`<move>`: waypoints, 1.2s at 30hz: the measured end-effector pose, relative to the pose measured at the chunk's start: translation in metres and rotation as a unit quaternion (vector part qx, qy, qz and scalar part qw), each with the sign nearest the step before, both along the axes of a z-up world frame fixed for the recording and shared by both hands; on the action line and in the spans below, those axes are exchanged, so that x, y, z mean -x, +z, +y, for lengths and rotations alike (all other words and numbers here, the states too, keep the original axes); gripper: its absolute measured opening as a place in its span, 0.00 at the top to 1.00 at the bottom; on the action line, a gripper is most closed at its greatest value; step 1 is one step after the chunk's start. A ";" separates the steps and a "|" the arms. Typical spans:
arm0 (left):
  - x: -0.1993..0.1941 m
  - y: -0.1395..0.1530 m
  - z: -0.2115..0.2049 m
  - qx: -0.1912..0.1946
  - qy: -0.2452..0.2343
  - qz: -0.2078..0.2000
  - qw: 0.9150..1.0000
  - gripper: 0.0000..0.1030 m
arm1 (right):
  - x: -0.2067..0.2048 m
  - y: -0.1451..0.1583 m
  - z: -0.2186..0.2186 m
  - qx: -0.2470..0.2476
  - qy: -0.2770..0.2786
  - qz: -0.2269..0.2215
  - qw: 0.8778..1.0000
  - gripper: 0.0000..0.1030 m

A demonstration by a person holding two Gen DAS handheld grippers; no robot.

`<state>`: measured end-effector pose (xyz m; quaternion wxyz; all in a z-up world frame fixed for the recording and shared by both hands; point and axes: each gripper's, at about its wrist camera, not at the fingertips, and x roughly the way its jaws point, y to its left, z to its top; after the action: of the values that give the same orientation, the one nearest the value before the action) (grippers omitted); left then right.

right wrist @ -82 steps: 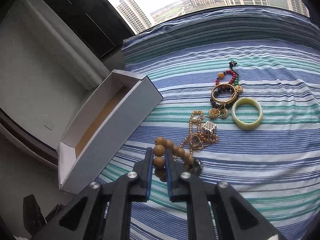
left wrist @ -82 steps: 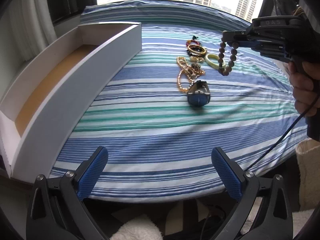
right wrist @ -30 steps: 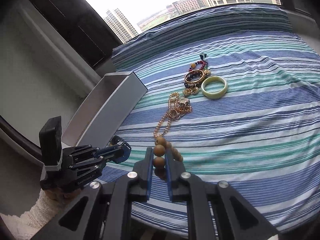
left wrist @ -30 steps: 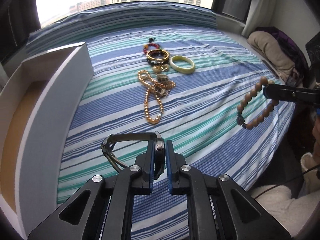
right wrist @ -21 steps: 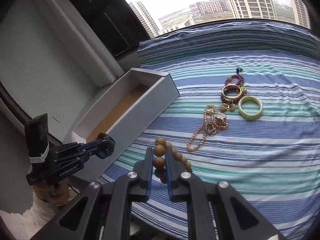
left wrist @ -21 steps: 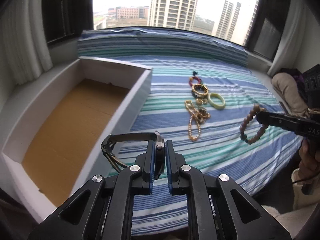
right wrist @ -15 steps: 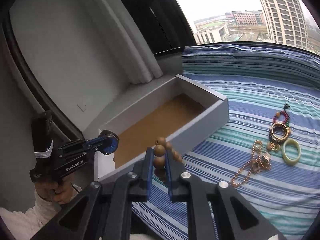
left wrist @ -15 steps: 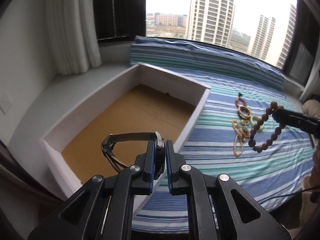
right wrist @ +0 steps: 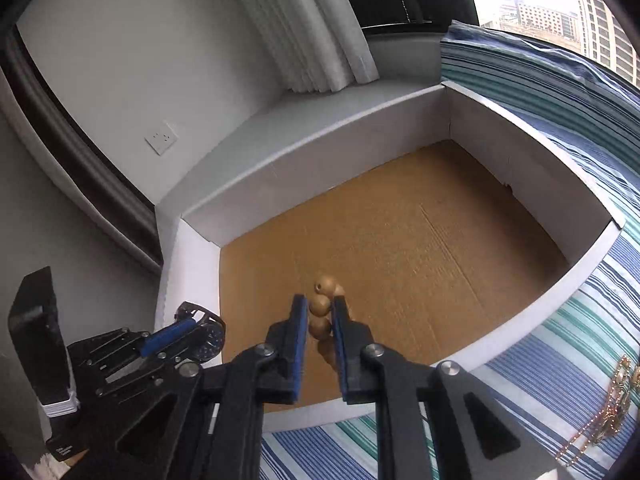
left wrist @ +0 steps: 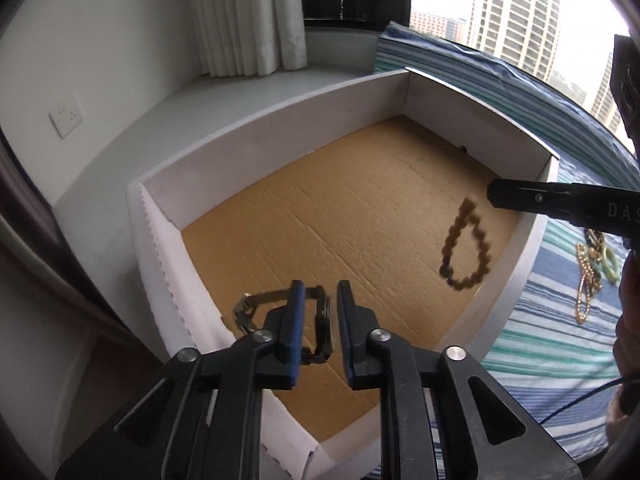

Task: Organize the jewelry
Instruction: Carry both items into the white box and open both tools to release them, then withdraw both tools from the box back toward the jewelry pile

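Both grippers hang over an open white box (left wrist: pixel 280 120) with a brown cardboard floor (right wrist: pixel 400 248). In the left wrist view my left gripper (left wrist: pixel 320 292) is over the box's near corner, its jaws opening. A dark wristwatch (left wrist: pixel 324 320) still sits between the pads, with a gap to the right pad. The right wrist view shows the same watch (right wrist: pixel 210 338) at that gripper (right wrist: pixel 188 332). My right gripper (right wrist: pixel 320 308) is shut on a wooden bead bracelet (right wrist: pixel 320 306). That bracelet (left wrist: pixel 464 252) dangles, blurred, above the box's right side below the gripper tip (left wrist: pixel 494 196).
The box rests on a blue and green striped bedspread (right wrist: pixel 580 340) beside a grey window ledge (left wrist: pixel 240 92). A gold chain (left wrist: pixel 584 280) and a green bangle (left wrist: pixel 610 264) lie on the spread to the right. White curtains (left wrist: pixel 248 16) hang behind, and a hand (left wrist: pixel 628 340) shows at the right edge.
Both grippers swung left from over the bedspread to above the box, carrying the watch and the bead bracelet. The left jaws, shut on the watch before, have parted.
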<state>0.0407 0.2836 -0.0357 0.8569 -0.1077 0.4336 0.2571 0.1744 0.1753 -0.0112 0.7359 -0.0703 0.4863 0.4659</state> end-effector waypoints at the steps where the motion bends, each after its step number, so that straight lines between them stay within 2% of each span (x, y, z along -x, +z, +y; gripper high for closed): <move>1: 0.002 0.001 -0.001 -0.003 0.006 -0.004 1.000 0.39 | 0.000 -0.003 0.001 0.005 -0.002 -0.002 1.000 0.86; 2: 0.006 0.003 0.000 -0.008 0.014 -0.016 1.000 0.14 | 0.000 -0.005 0.001 0.009 -0.004 -0.004 1.000 0.75; 3: 0.010 0.006 -0.001 -0.015 0.022 -0.028 0.999 0.07 | 0.001 -0.005 0.000 0.010 -0.009 -0.004 1.000 0.67; 4: 0.013 0.008 -0.001 -0.020 0.024 -0.035 0.999 0.07 | 0.001 -0.004 -0.003 0.008 -0.015 -0.006 1.000 0.54; 7: 0.016 0.012 -0.005 -0.021 0.025 -0.039 0.999 0.07 | 0.005 0.005 -0.014 0.007 -0.026 -0.022 0.999 0.46; 11: 0.021 0.021 -0.020 -0.029 0.025 -0.045 0.998 0.04 | 0.022 0.022 -0.031 0.013 -0.041 -0.072 0.996 0.22; 19: 0.024 0.038 -0.056 -0.060 0.006 -0.053 0.997 0.03 | 0.058 0.049 -0.079 0.034 -0.065 -0.157 0.985 0.22; 25: 0.024 0.048 -0.080 -0.072 -0.014 -0.059 0.996 0.02 | 0.075 0.056 -0.118 0.054 -0.088 -0.198 0.975 0.22; 31: 0.016 0.051 -0.107 -0.075 -0.043 -0.061 0.994 0.01 | 0.084 0.053 -0.161 0.066 -0.123 -0.204 0.969 0.22; 36: 0.008 0.051 -0.134 -0.078 -0.070 -0.062 0.993 0.01 | 0.085 0.050 -0.202 0.059 -0.157 -0.185 0.968 0.22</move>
<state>0.0332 0.1498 0.0148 0.9036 -0.0259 0.3650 0.2226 0.0899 -0.0268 0.0384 0.8718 -0.1214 0.3730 0.2936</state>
